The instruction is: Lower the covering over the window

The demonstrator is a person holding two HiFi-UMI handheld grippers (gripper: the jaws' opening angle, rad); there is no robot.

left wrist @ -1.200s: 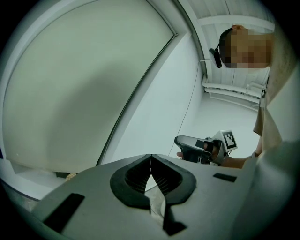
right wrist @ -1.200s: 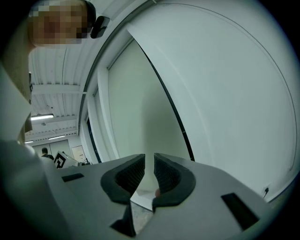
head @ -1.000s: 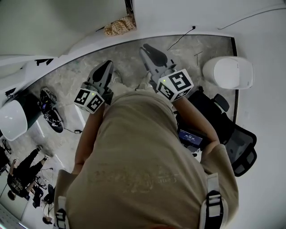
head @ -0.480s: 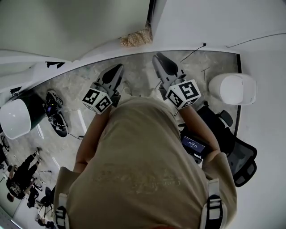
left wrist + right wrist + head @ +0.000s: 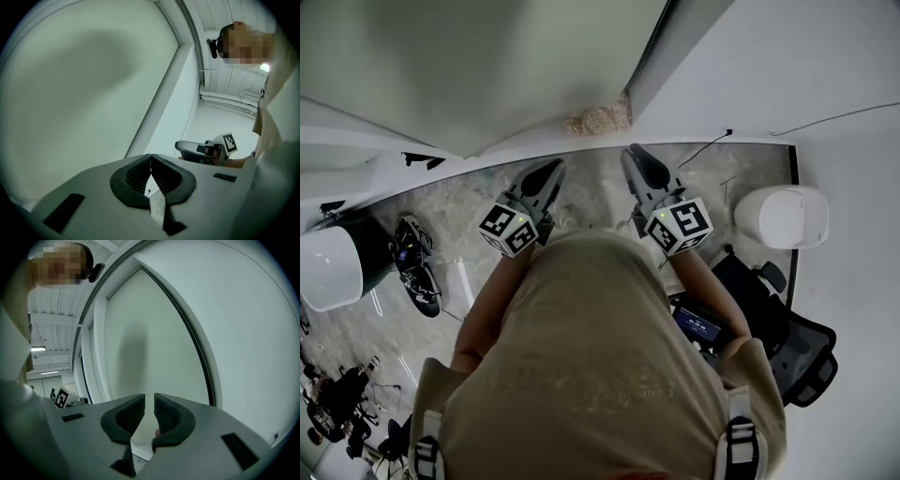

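Observation:
The window covering (image 5: 487, 66) is a pale grey-green blind that fills the top left of the head view, with a dark frame edge (image 5: 661, 42) on its right. It also fills the left gripper view (image 5: 84, 93) and stands ahead in the right gripper view (image 5: 145, 348). My left gripper (image 5: 551, 171) points at it, its jaws shut with nothing between them (image 5: 150, 157). My right gripper (image 5: 637, 156) is held level beside it, jaws a narrow gap apart and holding nothing (image 5: 154, 401). Neither gripper touches the covering.
A beige crumpled bundle (image 5: 600, 119) lies at the foot of the frame. A white wall (image 5: 769, 66) is to the right. On the floor are a white round bin (image 5: 781, 217), a black office chair (image 5: 787, 328), a thin cable (image 5: 703, 148) and black gear (image 5: 411, 258).
I have stepped toward the window with both grippers. The covering and the frame now fill more of the head view, and the beige bundle lies closer to the gripper tips.

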